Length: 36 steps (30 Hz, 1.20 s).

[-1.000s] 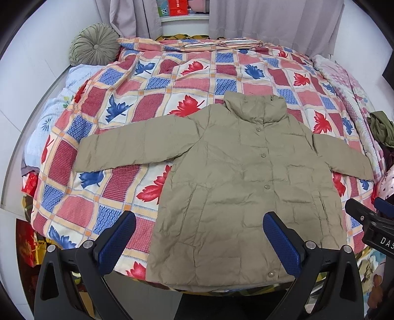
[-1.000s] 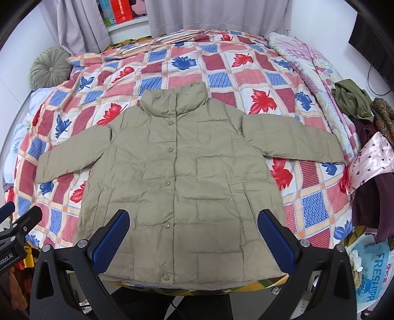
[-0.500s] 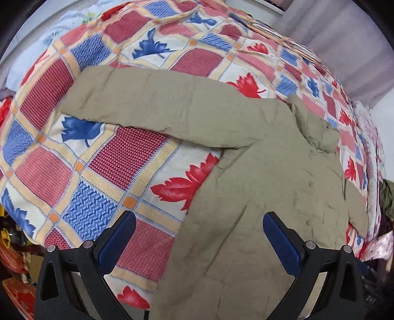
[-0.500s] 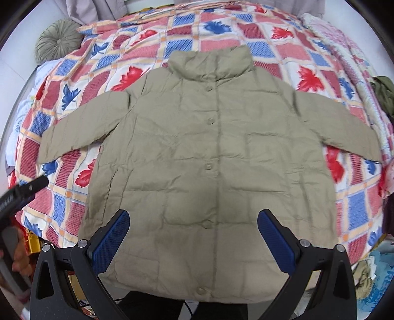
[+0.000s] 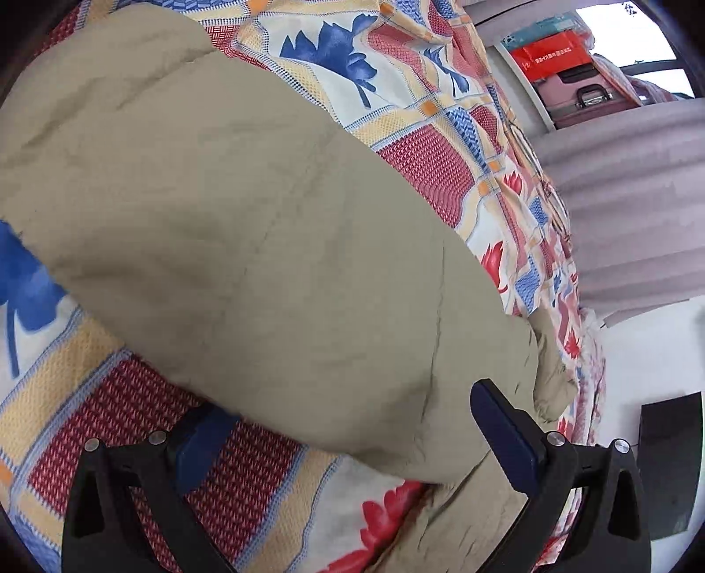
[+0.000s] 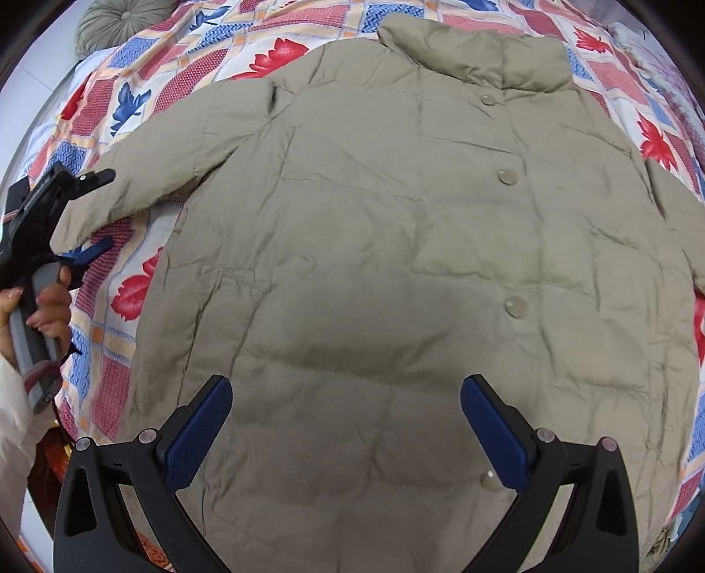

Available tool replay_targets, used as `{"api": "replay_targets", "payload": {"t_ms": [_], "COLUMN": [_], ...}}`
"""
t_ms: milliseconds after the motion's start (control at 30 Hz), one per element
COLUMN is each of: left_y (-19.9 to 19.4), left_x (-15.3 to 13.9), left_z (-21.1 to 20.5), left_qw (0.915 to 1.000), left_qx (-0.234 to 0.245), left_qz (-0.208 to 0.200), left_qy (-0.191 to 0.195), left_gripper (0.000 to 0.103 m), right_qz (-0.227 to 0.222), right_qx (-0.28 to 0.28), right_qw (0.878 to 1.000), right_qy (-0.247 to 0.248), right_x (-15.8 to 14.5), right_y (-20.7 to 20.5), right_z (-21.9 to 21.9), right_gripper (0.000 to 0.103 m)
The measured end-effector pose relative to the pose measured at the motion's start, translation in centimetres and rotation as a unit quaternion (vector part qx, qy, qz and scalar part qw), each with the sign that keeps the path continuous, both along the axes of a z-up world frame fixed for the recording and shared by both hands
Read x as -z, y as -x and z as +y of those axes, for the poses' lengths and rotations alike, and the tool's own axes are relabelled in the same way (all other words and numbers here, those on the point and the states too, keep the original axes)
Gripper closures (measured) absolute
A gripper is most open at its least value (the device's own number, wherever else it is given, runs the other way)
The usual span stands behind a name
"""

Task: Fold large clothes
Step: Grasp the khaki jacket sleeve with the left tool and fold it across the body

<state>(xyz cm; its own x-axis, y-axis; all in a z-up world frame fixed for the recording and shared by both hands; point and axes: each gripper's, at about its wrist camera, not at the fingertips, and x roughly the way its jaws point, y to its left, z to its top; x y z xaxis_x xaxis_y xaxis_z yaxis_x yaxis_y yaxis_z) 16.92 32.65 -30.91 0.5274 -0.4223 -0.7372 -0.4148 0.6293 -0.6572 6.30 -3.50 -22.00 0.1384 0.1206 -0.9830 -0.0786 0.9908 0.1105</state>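
An olive-tan padded jacket (image 6: 396, 247) lies flat, front up and buttoned, on the patterned quilt (image 6: 132, 88). Its left sleeve (image 5: 246, 229) fills the left wrist view. My left gripper (image 5: 348, 436) is open and straddles the sleeve near the armpit; its left finger lies low at the sleeve's lower edge, its right finger above the fabric. It also shows in the right wrist view (image 6: 94, 211), one finger above the sleeve cuff and one below. My right gripper (image 6: 346, 432) is open and empty, hovering over the jacket's lower front.
A round grey-green cushion (image 6: 119, 17) lies at the bed's far left corner. Grey curtains (image 5: 625, 211) and a shelf with a red box (image 5: 555, 53) stand behind the bed. A person's hand (image 6: 48, 308) holds the left gripper's handle.
My left gripper has closed in on the left sleeve, which now sits between its open fingers. My right gripper has moved lower and closer over the jacket's front.
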Motion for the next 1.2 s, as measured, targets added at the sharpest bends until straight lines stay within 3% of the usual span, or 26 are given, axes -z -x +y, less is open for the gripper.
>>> {"api": "replay_targets", "payload": {"t_ms": [233,300,367,400,433,500,533,567,600,633,667,767,867,1033,1100,1200], "left_y": [-2.6,-3.4,-4.2,-4.6,-5.2,-5.5,-5.5,-5.6,-5.6,-5.6,-5.5,-4.9,-4.5,-4.5,-4.5,-5.3], "left_x": [-2.2,-2.5,-2.3,-2.0,-1.5,-0.8,-0.7,-1.1,-1.8,-2.8,-4.2,-8.7,-12.7,-17.0,-18.4,-19.4], "left_z": [4.6,6.2,6.9,7.1,7.3,7.9,8.1,8.2,8.0,7.6,7.0,4.7,2.1,-4.3,-7.5,-12.5], "left_qw": [0.9976,0.9961,0.9942,0.9926,0.9909,0.9916,0.9915,0.9905,0.9891,0.9870,0.9835,0.9687,0.9553,0.9425,0.9350,0.9306], "left_qx": [-0.054,-0.072,-0.078,-0.080,-0.077,-0.073,-0.078,-0.080,-0.078,-0.070,-0.060,-0.024,0.018,0.108,0.142,0.184], "left_qz": [-0.028,-0.019,0.002,0.016,0.032,0.039,0.039,0.038,0.032,0.022,0.010,-0.039,-0.091,-0.159,-0.186,-0.209], "left_qy": [-0.031,-0.048,-0.073,-0.090,-0.105,-0.099,-0.096,-0.106,-0.121,-0.143,-0.171,-0.244,-0.281,-0.273,-0.267,-0.238], "left_gripper": [0.000,0.000,0.007,0.029,0.059,0.088,0.092,0.092,0.096,0.096,0.096,0.096,0.096,0.096,0.096,0.096], "right_qz": [-0.057,-0.068,-0.075,-0.076,-0.079,-0.089,-0.093,-0.092,-0.087,-0.075,-0.063,-0.057,-0.044,-0.005,0.006,0.021], "right_qx": [0.014,0.017,0.023,0.027,0.029,0.034,0.041,0.050,0.058,0.064,0.073,0.076,0.065,0.071,0.076,0.080], "right_qw": [0.998,0.997,0.996,0.996,0.995,0.994,0.992,0.991,0.990,0.989,0.988,0.982,0.979,0.975,0.972,0.962], "right_qy": [-0.016,-0.020,-0.029,-0.037,-0.045,-0.060,-0.069,-0.082,-0.099,-0.112,-0.125,-0.162,-0.188,-0.211,-0.224,-0.259], "right_x": [-1.1,-1.1,-1.0,-0.9,-0.8,-0.6,-0.4,-0.2,0.1,0.8,1.5,3.1,4.7,7.9,8.2,7.7], "right_y": [-3.5,-5.0,-6.7,-7.5,-8.4,-10.0,-10.7,-11.3,-12.0,-12.7,-13.3,-14.4,-14.9,-15.1,-15.2,-15.1], "right_z": [1.1,1.7,2.3,2.6,3.0,4.0,4.5,4.8,5.2,5.5,5.9,7.2,9.0,10.2,9.9,8.5], "right_gripper": [0.000,0.000,0.000,0.000,0.000,0.002,0.006,0.027,0.068,0.083,0.092,0.093,0.093,0.093,0.093,0.093]}}
